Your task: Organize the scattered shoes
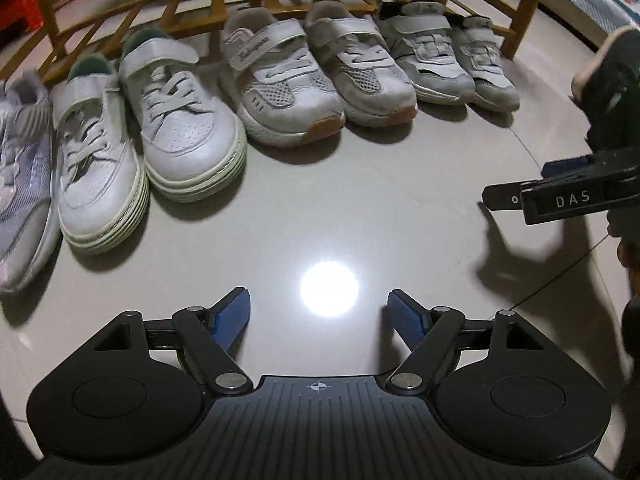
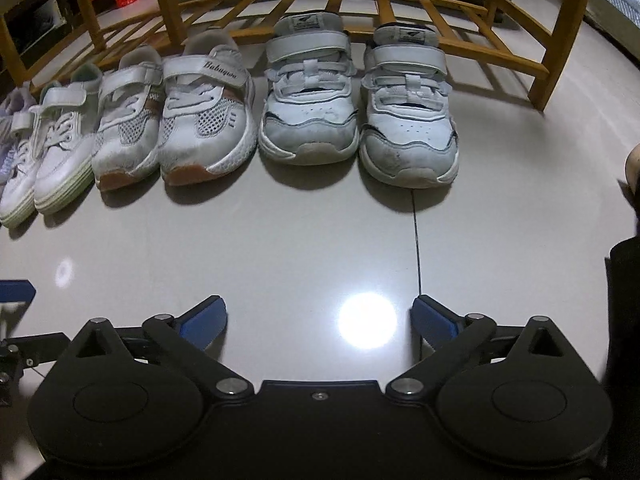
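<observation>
Shoes stand paired, toes outward, in a row on the tiled floor before a wooden rack; left gripper and right gripper hover back, jaws spread, empty.

Floor: glossy, smooth tile with a mirror-like light reflection. Rack: slatted wood, yellowish, satin finish. Grey-toed sneakers: smooth perforated leather-like uppers, scuffed matt toes, cloth straps. Mesh sneakers: open-weave mesh panels, rubbery soles. Ribbed-sole sneakers: smooth, slightly shiny uppers, cloth laces. Left gripper and right gripper: matt black plastic, metal pivot pins, blue pads.
</observation>
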Tool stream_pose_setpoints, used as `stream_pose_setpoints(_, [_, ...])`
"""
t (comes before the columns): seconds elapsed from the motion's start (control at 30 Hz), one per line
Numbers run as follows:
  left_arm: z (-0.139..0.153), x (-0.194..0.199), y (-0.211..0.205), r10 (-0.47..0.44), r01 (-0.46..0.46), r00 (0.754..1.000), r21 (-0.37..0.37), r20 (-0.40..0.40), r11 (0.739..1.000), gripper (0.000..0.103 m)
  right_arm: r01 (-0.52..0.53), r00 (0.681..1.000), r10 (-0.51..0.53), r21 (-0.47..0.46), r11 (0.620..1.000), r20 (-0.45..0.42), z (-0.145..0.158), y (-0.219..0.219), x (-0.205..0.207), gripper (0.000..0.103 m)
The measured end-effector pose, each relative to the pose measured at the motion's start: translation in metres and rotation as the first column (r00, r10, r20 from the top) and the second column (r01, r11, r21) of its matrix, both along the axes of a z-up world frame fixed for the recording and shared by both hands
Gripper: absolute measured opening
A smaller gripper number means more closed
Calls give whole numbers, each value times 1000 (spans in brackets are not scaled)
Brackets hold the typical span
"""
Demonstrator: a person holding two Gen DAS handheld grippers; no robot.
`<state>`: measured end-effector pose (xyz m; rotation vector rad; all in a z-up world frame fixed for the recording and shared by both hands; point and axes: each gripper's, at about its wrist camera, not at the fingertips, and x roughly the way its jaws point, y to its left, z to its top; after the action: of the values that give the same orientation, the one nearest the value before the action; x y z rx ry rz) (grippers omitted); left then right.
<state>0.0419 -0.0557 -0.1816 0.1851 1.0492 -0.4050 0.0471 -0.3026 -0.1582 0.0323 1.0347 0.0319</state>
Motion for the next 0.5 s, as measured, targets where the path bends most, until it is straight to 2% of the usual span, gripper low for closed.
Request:
stream_pose_setpoints(0.3, [-5, -2, -7, -24, 24, 999, 23, 20, 999, 85, 6, 1000, -5, -17, 1000, 10, -2, 3, -2, 103])
stream_pose_setpoints(0.5, [-9, -2, -11, -31, 30, 999, 33, 23, 999, 94, 10, 1000, -9, -26, 1000, 16, -3, 4, -3, 103])
